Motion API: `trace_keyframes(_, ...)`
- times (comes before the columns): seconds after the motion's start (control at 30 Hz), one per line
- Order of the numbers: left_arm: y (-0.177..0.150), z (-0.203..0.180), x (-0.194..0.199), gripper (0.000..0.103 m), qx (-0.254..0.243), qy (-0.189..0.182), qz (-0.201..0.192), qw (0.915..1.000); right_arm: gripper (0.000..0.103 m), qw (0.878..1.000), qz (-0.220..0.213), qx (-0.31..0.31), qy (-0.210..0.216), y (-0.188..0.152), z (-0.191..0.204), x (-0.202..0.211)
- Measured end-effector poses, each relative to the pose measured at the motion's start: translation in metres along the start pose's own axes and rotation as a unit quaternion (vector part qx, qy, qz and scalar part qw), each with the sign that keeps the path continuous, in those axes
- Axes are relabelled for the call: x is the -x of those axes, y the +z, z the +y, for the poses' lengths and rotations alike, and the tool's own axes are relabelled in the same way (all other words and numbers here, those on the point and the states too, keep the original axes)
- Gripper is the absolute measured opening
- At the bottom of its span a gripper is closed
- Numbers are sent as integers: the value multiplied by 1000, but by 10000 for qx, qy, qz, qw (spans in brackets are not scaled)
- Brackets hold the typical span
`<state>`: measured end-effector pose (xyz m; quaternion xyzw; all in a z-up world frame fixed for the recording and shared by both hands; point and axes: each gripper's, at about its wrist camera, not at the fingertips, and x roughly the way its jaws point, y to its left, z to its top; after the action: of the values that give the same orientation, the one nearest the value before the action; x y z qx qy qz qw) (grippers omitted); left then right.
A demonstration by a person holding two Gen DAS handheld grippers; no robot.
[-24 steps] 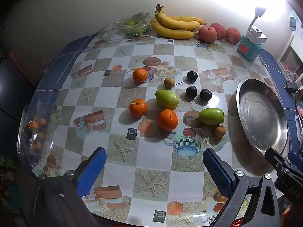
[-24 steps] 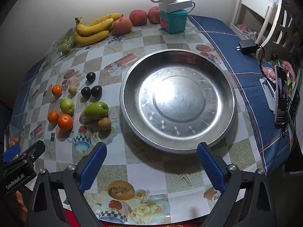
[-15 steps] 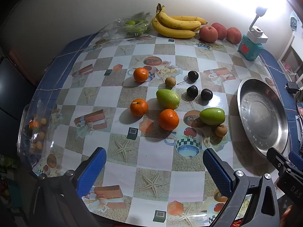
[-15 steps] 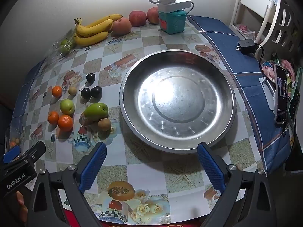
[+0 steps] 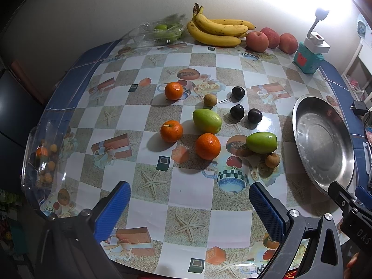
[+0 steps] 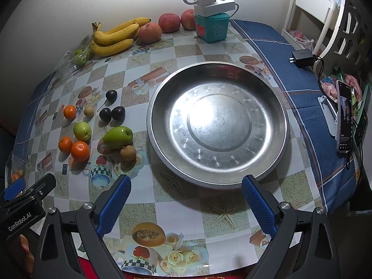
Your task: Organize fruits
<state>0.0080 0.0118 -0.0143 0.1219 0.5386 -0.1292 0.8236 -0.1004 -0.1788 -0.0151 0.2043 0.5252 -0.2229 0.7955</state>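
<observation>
Left hand-held gripper (image 5: pixel 189 205) released, jaws spread wide over bare desk (image 5: pixel 193 186), nothing between them. Right hand-held gripper (image 6: pixel 186 200) likewise released, hovering at 6 o'clock of the steel plate (image 6: pixel 274 107), blue pads clear of its rim. Loose fruits grouped at 9 o'clock of the plate: three oranges (image 5: pixel 207 146), two green fruits (image 5: pixel 261 142), three dark plums (image 5: pixel 237 111), two small brown fruits (image 5: pixel 272 160). Bananas (image 5: pixel 216 31) and peaches (image 5: pixel 257 41) at 12 o'clock along the wall. Plate holding no fruit.
</observation>
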Motion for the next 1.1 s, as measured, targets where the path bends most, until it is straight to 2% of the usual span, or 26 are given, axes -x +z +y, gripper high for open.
trace_keyframes(1.0, -3, 5, -2, 103, 28, -3, 45, 10000, 96, 10000, -12, 1, -12, -2, 1, 0)
trace_keyframes(1.1, -1, 6, -4, 103, 91, -51, 113, 9999, 96, 9999, 103, 8, 28, -2, 2, -2)
